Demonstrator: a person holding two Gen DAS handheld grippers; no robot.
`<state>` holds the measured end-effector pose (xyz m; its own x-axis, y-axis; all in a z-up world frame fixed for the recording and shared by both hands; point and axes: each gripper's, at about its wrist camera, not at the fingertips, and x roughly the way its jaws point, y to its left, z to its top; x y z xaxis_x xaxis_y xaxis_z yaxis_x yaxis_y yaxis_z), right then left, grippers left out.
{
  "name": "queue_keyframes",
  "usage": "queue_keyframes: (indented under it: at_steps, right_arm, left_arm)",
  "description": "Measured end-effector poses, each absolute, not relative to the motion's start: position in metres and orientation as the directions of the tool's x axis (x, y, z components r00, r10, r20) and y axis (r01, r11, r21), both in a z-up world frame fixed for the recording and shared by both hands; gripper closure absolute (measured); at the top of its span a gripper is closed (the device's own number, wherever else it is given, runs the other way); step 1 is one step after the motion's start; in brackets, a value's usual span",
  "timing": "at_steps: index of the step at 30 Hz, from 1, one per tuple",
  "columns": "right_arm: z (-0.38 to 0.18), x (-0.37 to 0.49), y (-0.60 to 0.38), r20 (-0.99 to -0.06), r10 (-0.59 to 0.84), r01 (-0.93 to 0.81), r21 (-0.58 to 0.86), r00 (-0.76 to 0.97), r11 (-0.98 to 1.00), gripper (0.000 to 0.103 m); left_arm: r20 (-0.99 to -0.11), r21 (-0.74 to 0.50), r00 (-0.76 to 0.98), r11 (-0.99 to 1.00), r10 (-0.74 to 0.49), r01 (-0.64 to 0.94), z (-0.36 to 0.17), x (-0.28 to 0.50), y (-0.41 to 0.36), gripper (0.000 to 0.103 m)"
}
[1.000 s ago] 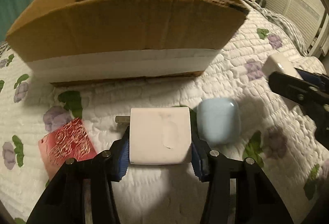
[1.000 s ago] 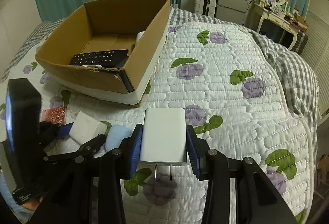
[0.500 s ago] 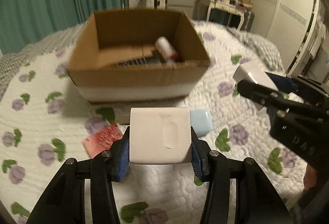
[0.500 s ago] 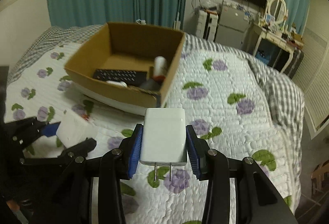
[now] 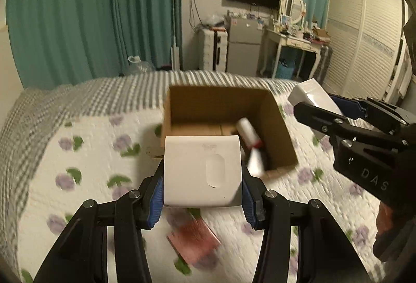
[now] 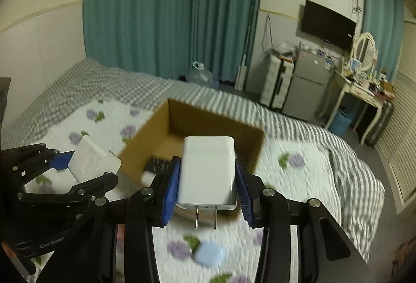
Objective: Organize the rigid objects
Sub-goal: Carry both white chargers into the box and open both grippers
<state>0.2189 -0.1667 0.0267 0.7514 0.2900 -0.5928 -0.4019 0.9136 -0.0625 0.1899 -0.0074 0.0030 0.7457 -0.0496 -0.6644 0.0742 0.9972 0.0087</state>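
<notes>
My left gripper (image 5: pixel 202 179) is shut on a white square adapter (image 5: pixel 201 171) and holds it high above the bed, in front of the open cardboard box (image 5: pixel 279 127). My right gripper (image 6: pixel 206 179) is shut on a white wall charger (image 6: pixel 208 173) with two prongs pointing down, also high above the box (image 6: pixel 197 121). In the left wrist view the right gripper (image 5: pixel 335 111) with its charger is at the right. The box holds a white bottle (image 5: pixel 248 130) and a black remote (image 6: pixel 156 166).
A light blue case (image 6: pixel 209 255) and a red card (image 5: pixel 193 240) lie on the floral quilt (image 5: pixel 85 153) below the grippers. Teal curtains, a small fridge and a dressing table stand beyond the bed.
Both grippers have risen well above the bed with their white blocks held fast. The box now looks smaller and lower, and the blue case and red card are left on the quilt.
</notes>
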Motion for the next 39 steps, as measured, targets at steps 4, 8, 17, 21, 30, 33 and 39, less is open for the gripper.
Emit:
queue_keyframes:
  at_steps: [4, 8, 17, 21, 30, 33, 39]
  right_arm:
    - [0.036, 0.256, -0.15, -0.557, 0.318, -0.411, -0.046, 0.767, 0.91, 0.063]
    - [0.036, 0.293, -0.143, -0.531, 0.341, -0.417, -0.026, 0.776, 0.909, 0.063]
    - [-0.019, 0.342, -0.156, -0.597, 0.336, -0.41, 0.014, 0.728, 0.912, 0.063]
    - [-0.043, 0.357, -0.162, -0.644, 0.328, -0.407, 0.029, 0.691, 0.913, 0.063]
    - [-0.047, 0.361, -0.177, -0.66, 0.321, -0.385, 0.052, 0.679, 0.921, 0.063]
    - [-0.047, 0.365, -0.176, -0.664, 0.319, -0.382, 0.055, 0.676, 0.923, 0.063]
    - [-0.054, 0.376, -0.163, -0.679, 0.346, -0.398, 0.086, 0.647, 0.913, 0.062]
  left_arm:
    - [-0.647, 0.002, 0.761, 0.998, -0.046, 0.062, 0.008, 0.227, 0.001, 0.052]
    - [-0.655, 0.01, 0.749, 0.99, -0.102, 0.144, -0.003, 0.262, -0.005, 0.052]
    - [-0.718, 0.049, 0.694, 0.991, -0.05, 0.121, -0.059, 0.32, -0.022, 0.052]
    - [-0.734, 0.035, 0.678, 0.997, -0.023, 0.072, -0.068, 0.324, -0.018, 0.051]
    - [-0.733, 0.048, 0.68, 0.998, 0.004, 0.046, -0.059, 0.308, -0.021, 0.045]
    - [-0.719, 0.077, 0.695, 0.996, 0.027, 0.04, -0.05, 0.308, -0.021, 0.045]
    - [-0.709, 0.038, 0.705, 0.999, 0.018, 0.013, -0.046, 0.293, -0.005, 0.043]
